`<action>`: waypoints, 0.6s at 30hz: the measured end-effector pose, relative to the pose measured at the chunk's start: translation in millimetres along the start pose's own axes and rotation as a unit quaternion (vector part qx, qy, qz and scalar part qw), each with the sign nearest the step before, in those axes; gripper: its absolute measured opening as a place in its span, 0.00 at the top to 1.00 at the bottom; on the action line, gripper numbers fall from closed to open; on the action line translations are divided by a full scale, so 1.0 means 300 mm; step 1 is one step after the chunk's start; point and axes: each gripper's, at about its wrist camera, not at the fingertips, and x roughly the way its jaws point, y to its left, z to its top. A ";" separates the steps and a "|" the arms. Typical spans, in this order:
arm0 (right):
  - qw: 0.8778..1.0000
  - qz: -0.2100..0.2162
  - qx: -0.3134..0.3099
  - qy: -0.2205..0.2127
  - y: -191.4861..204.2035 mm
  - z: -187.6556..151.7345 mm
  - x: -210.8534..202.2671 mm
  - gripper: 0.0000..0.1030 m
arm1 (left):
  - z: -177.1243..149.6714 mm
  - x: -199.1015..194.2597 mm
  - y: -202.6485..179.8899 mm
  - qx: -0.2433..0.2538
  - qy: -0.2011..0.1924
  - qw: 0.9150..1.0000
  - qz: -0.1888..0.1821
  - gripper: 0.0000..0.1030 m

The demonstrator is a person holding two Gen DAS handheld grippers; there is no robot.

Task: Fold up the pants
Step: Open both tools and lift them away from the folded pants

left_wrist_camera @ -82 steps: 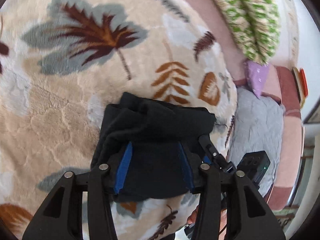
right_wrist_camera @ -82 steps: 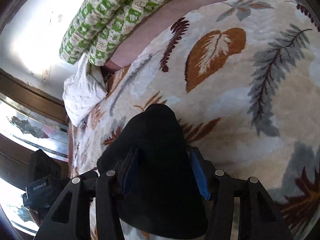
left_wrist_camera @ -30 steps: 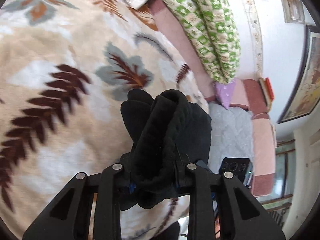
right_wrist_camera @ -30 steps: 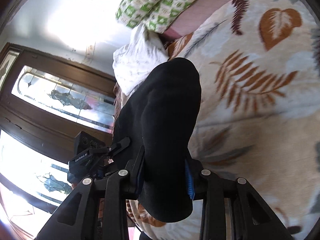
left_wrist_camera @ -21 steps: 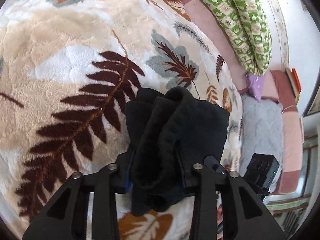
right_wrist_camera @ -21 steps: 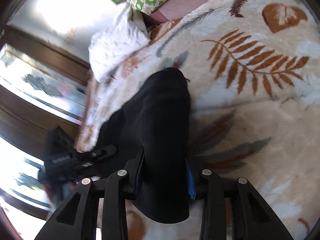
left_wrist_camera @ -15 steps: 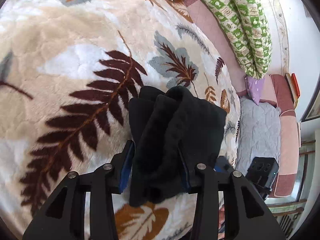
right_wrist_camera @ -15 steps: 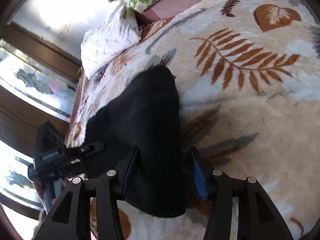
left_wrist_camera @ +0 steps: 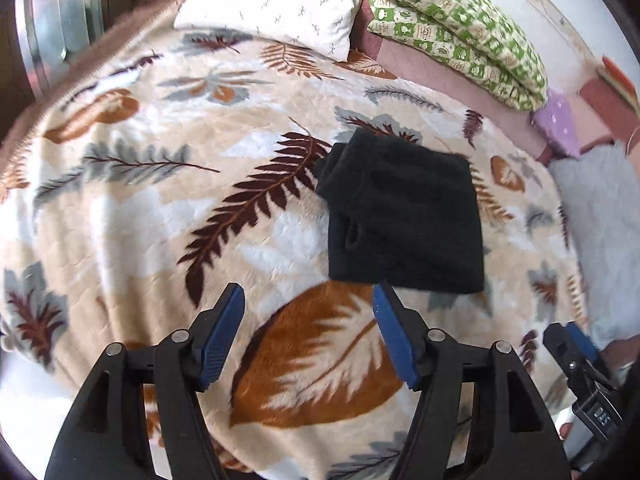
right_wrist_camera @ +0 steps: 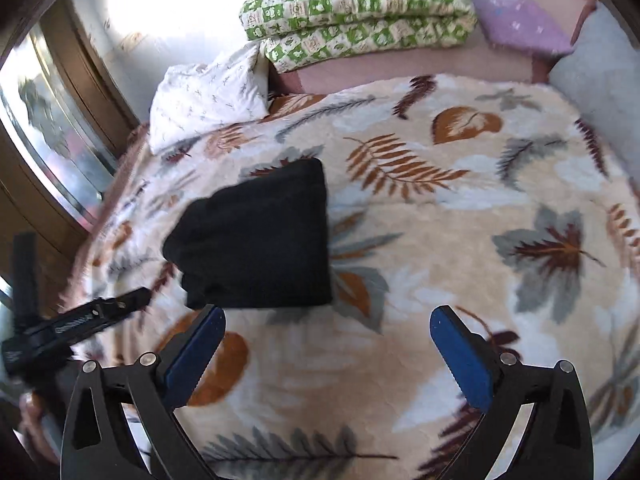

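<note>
the bed (left_wrist_camera: 120,208) fills both views, covered by a cream plush blanket (right_wrist_camera: 460,240) printed with brown, rust and grey leaves. along its far edge lie a green-and-white checked quilt (left_wrist_camera: 460,28), folded, and a white pillow (right_wrist_camera: 208,96) beside it, with a small lilac cushion (right_wrist_camera: 520,24) at the quilt's other end. the black pants (left_wrist_camera: 404,216) rest flat on the blanket as a compact folded bundle, roughly square, with layered edges showing on one side; in the right wrist view they lie ahead and to the left (right_wrist_camera: 256,244). the left gripper (left_wrist_camera: 308,334) hangs above the blanket just short of the pants, its blue-padded jaws spread apart and holding nothing. the right gripper (right_wrist_camera: 328,354) is likewise spread wide and empty, near the bundle's near edge without touching it.
</note>
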 end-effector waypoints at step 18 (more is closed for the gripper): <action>0.991 -0.062 -0.094 -0.075 0.088 -0.109 -0.131 0.00 | -0.141 -0.066 -0.060 0.006 -0.081 0.992 0.094 0.36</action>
